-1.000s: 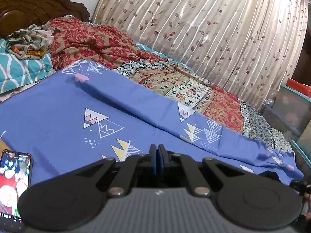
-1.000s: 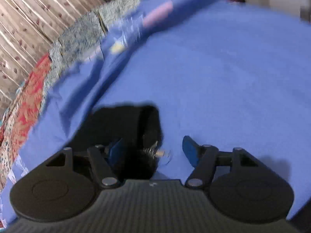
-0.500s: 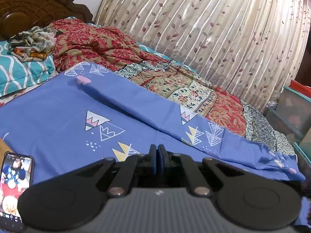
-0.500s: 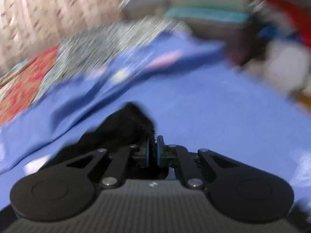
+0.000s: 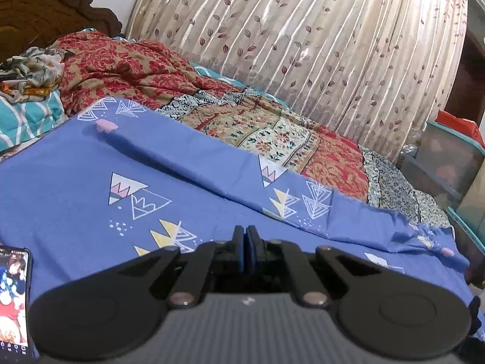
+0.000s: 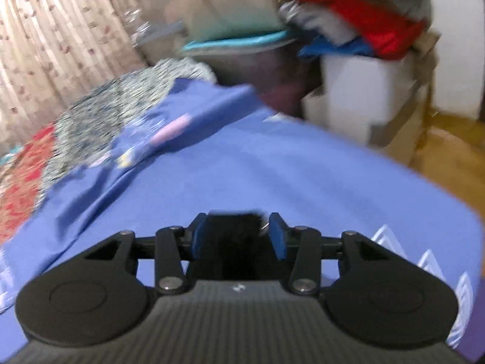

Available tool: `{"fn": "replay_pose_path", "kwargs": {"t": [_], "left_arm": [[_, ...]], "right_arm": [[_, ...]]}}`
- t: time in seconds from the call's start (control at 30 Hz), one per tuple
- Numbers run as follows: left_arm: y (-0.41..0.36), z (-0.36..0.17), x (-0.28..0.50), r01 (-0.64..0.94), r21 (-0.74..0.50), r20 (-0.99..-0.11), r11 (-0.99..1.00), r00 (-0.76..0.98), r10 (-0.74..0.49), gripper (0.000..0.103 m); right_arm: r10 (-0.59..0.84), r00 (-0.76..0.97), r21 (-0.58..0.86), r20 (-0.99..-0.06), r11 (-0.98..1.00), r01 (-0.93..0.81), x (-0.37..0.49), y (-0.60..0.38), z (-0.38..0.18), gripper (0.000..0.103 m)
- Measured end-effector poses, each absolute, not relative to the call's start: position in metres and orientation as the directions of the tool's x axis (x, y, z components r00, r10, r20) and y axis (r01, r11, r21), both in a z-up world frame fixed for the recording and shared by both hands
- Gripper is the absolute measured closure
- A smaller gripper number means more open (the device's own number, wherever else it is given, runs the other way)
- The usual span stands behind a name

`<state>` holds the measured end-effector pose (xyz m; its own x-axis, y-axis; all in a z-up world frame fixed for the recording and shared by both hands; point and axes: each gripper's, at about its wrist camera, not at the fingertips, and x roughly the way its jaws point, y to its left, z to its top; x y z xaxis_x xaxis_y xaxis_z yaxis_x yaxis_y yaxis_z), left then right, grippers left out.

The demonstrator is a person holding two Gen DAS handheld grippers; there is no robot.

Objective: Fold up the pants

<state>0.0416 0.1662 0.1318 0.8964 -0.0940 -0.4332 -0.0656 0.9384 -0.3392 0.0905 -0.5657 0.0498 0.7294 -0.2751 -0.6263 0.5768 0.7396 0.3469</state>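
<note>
My right gripper point(image 6: 238, 236) hovers low over the blue bedsheet point(image 6: 303, 182), its jaws opening. A dark lump of black cloth, seemingly the pants point(image 6: 233, 227), sits between the blue pads. The left pad is against it, and a small gap shows at the right pad. The view is motion-blurred. My left gripper point(image 5: 244, 248) is shut, pads together with nothing visible between them, and it points across the blue sheet point(image 5: 75, 197) with triangle prints. A dark shape at the lower right edge point(image 5: 474, 318) may be more black cloth; I cannot tell.
A phone point(image 5: 13, 297) with its screen lit lies on the sheet at the lower left. A red patterned quilt point(image 5: 136, 69) and a leaf-print curtain point(image 5: 303, 45) are beyond. Past the foot of the bed stand storage bins point(image 6: 236, 36), a white box point(image 6: 357, 91) and piled clothes point(image 6: 363, 21).
The right gripper closed beside the black cloth, then swung up toward the foot of the bed and parted its jaws again. The left view shifted only slightly.
</note>
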Motion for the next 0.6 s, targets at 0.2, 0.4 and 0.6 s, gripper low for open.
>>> {"fn": "replay_pose_path", "kwargs": {"t": [0.2,0.4,0.6], "left_arm": [[0.169,0.134,0.041,-0.066,-0.344,-0.434,0.937,0.896,-0.096,0.100],[0.171,0.132,0.042,-0.069,-0.355,-0.435,0.932,0.895,-0.099,0.100],[0.169,0.144,0.058,-0.067,-0.320,-0.417,0.945,0.906,-0.077,0.100]], "right_arm": [[-0.219,0.691,0.348,-0.689,0.736,0.581,0.121,-0.549,0.037,0.037],[-0.319,0.517,0.074,-0.794,0.793,0.605,0.187,-0.546,0.008,0.037],[-0.222,0.676,0.371,-0.703,0.697,0.614,0.203,-0.576,0.045,0.094]]}}
